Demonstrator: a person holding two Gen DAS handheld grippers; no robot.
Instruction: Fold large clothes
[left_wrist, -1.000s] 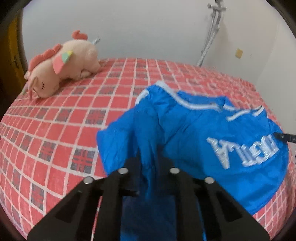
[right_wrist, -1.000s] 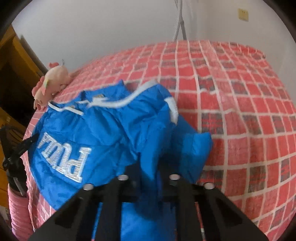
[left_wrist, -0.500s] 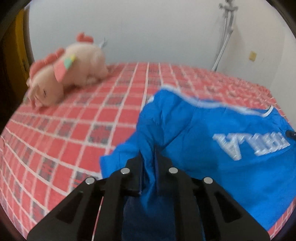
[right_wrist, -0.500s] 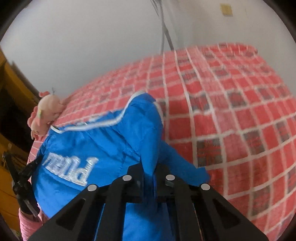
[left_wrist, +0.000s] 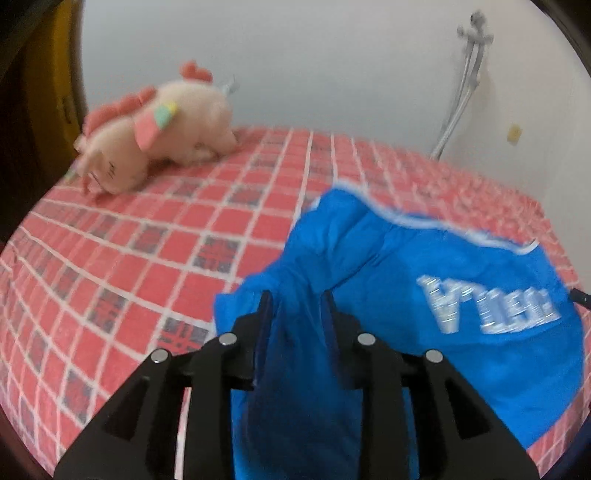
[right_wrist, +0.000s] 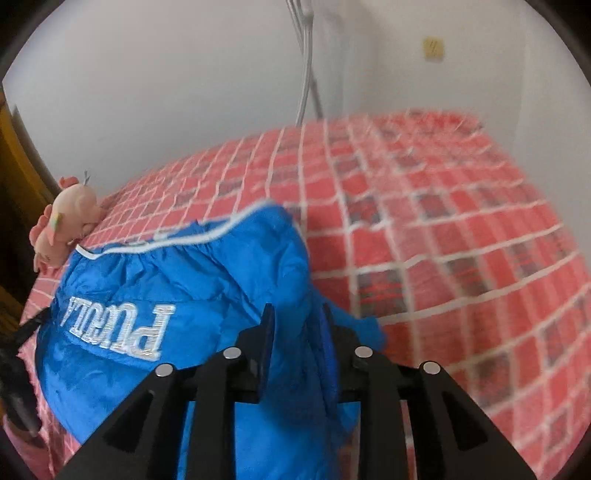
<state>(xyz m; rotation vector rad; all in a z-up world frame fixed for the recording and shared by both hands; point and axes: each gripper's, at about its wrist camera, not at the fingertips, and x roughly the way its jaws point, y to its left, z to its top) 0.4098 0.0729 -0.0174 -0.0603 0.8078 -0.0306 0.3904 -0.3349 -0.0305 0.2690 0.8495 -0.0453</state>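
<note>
A bright blue garment (left_wrist: 424, 258) with white trim and silver lettering (left_wrist: 487, 306) lies bunched on the red checked bed (left_wrist: 147, 240). My left gripper (left_wrist: 296, 295) is at its left edge. Its jaws are opening, and a loose fold of blue fabric hangs in the gap. In the right wrist view, the same garment (right_wrist: 166, 273) shows its lettering (right_wrist: 118, 325) upside down. My right gripper (right_wrist: 297, 310) is at the garment's right edge. Its jaws are also opening, with a ridge of blue cloth between them.
A pink plush toy (left_wrist: 159, 136) lies at the far left corner of the bed, small in the right wrist view (right_wrist: 66, 229). A grey metal stand (right_wrist: 304, 66) leans on the white wall behind. Dark wooden furniture (right_wrist: 14, 184) borders the left side. Bare bedspread (right_wrist: 461, 240) stretches to the right.
Both grippers' jaws were tight on folds of blue fabric and now stand visibly apart, so the cloth hangs looser between them. Both views have shifted and blurred.
</note>
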